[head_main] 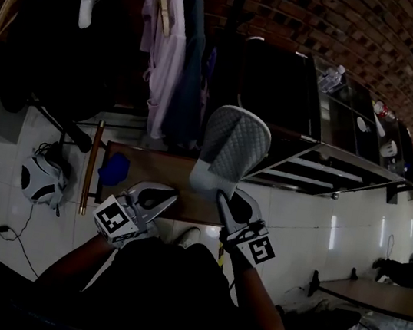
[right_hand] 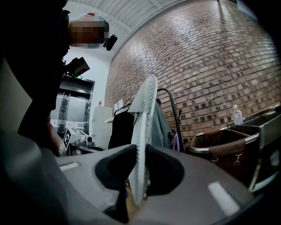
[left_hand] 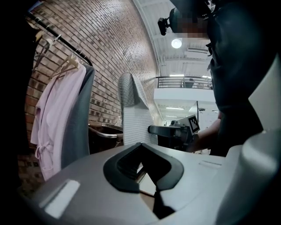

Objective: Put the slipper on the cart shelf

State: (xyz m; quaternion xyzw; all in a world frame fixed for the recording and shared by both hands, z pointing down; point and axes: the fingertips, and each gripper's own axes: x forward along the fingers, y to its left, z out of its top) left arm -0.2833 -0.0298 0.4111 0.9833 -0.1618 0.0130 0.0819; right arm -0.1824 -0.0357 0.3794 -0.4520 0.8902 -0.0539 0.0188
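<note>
The right tool (head_main: pixel 222 195) pinches the lower end of an upright grey quilted fabric slipper (head_main: pixel 233 145). Beside it, the left tool (head_main: pixel 156 195) looks closed on nothing.

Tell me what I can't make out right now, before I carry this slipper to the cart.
- Shelves of the cart, head view: dark, and the slipper covers their left end; what lies on them is unclear.
- The slipper's lower end, head view: hidden inside the right gripper.
- Blue thing on the wooden table, head view: too dim and small to name.
</note>
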